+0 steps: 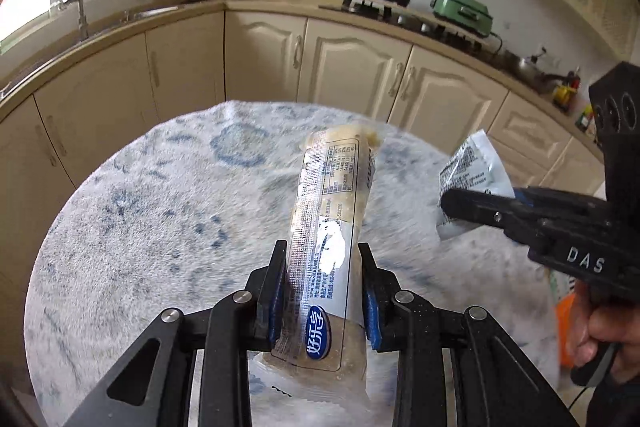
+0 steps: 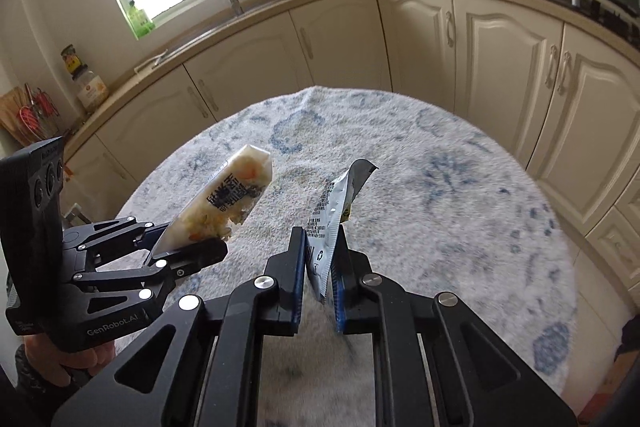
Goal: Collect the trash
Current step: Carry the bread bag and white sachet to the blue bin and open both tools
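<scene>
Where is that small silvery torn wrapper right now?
The silvery wrapper is pinched in the right claw, held above the round table, right of the left claw's food pack.

Both packets are up off the round surface [image 2: 460, 211]. The left gripper [image 1: 322, 291] carries the long food packet [image 1: 332, 211], pointing to twelve o'clock. At three o'clock of it, the right gripper [image 2: 320, 259] holds the torn sachet [image 2: 332, 215]. Cabinets [image 2: 500, 39] run behind, under the stove [image 1: 376, 5].
</scene>
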`<move>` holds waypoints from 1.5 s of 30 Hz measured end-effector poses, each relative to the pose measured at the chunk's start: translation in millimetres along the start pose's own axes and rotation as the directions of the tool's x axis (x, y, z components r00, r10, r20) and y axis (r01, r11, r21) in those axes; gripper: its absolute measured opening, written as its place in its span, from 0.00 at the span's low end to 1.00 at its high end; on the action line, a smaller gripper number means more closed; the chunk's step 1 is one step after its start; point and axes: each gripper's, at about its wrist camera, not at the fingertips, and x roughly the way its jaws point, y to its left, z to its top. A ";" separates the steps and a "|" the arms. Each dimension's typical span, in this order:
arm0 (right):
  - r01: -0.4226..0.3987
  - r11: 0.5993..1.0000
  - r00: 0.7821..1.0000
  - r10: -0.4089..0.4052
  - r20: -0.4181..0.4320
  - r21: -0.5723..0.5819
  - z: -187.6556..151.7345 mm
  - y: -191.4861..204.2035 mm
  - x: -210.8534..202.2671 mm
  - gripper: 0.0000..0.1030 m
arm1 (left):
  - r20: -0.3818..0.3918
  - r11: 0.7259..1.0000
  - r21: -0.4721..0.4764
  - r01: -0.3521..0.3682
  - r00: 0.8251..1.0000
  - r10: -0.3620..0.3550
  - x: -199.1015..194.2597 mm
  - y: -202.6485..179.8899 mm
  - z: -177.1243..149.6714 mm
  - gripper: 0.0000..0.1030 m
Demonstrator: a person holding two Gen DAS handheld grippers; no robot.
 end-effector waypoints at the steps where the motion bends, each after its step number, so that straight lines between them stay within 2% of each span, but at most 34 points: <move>1: 0.000 1.000 1.000 0.000 0.013 -0.001 -1.8 -1.8 -9.7 0.11 | 0.022 1.000 -0.002 -0.001 1.000 0.001 -8.5 -10.4 -1.0 0.27; 5: 0.014 1.000 0.998 -0.014 0.065 -0.006 -12.5 -13.6 -50.7 0.11 | 0.095 1.000 0.013 -0.015 0.995 0.014 -38.6 -48.8 -2.6 0.27; 11: 0.057 0.998 0.988 -0.056 0.141 0.002 -34.4 -45.9 -116.5 0.11 | 0.173 1.000 0.030 0.001 0.985 -0.006 -74.9 -113.6 -10.6 0.27; 16: 0.117 0.992 0.974 -0.122 0.193 0.037 -56.9 -79.3 -168.7 0.11 | 0.188 0.995 0.075 0.064 0.979 -0.077 -89.7 -176.4 -19.6 0.27; 19: 0.162 0.984 0.961 -0.175 0.215 0.079 -74.5 -104.7 -199.2 0.11 | 0.171 0.987 0.104 0.118 0.976 -0.135 -87.8 -214.4 -27.1 0.27; 27: 0.296 0.929 0.916 -0.341 0.209 0.221 -116.9 -178.8 -256.7 0.11 | 0.093 0.955 0.175 0.238 0.962 -0.257 -61.0 -289.9 -34.4 0.27; 33: 0.352 0.882 0.890 -0.419 0.181 0.314 -143.3 -226.5 -276.6 0.11 | 0.034 0.935 0.213 0.282 0.955 -0.296 -33.4 -327.0 -27.6 0.27; 39: 0.369 0.851 0.883 -0.447 0.146 0.373 -159.0 -260.8 -276.0 0.11 | -0.027 0.930 0.231 0.285 0.958 -0.287 17.1 -362.8 -15.5 0.27; 45: 0.363 0.833 0.897 -0.433 0.084 0.419 -176.7 -298.3 -256.4 0.11 | -0.109 0.927 0.234 0.292 0.956 -0.273 77.4 -388.1 -2.0 0.27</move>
